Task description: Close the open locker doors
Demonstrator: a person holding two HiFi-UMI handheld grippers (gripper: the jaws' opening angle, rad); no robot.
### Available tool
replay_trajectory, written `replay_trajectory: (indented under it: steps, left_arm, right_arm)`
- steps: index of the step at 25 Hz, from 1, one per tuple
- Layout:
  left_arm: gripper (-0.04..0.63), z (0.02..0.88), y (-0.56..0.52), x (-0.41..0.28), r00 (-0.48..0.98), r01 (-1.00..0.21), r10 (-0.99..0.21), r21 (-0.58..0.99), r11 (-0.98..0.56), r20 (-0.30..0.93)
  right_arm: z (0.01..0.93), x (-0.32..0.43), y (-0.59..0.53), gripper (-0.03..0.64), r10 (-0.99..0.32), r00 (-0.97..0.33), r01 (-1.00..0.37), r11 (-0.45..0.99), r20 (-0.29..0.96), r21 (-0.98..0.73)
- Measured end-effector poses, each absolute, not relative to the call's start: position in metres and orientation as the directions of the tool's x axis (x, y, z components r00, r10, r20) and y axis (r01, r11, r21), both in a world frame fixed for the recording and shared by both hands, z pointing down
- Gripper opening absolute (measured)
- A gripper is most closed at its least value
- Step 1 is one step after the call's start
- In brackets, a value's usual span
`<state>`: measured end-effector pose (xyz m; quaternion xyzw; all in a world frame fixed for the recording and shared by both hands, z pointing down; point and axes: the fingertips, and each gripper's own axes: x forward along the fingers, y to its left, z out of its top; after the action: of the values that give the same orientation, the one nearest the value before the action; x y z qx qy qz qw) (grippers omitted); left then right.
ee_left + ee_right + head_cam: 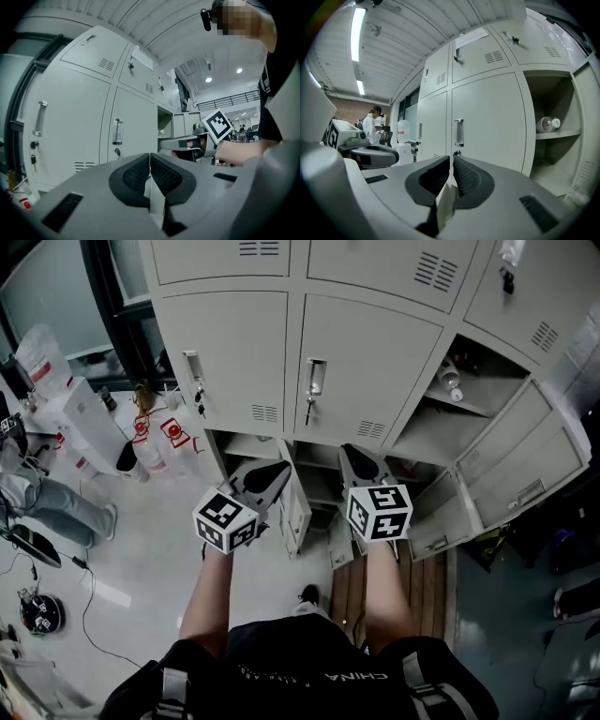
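The left hand-held gripper (275,472) and right hand-held gripper (357,459) are both pinched together and empty. The open lower door (297,512) stands between them, probably about to be pushed.

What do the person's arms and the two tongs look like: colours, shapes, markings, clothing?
The left tongs and right tongs are grey, wedge-shaped shells narrowing to the tips, lined with black ribbed pads. Each carries a white cube with black square markers. Both forearms are bare; the person wears a black top with white lettering.
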<state>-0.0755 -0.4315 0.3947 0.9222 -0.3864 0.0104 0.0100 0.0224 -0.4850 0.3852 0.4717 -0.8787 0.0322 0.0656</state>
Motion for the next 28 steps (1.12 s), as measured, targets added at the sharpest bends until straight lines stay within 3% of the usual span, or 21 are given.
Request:
replay_trajectory:
  steps: [16, 28]
  left_arm:
    - [0.023, 0.422, -0.250, -0.131, 0.747, -0.665, -0.665, 0.032, -0.746, 0.023]
    - [0.023, 0.443, -0.204, -0.113, 0.741, -0.671, -0.669, 0.076, -0.737, 0.059]
  right_arm:
    - [0.404, -0.013, -0.285, 0.049, -0.886, -0.431, -0.889, 0.449, 0.170, 0.087]
    - [0.433, 0.016, -0.219, 0.049, -0.875, -0.417, -0.890, 0.448, 0.245, 0.084]
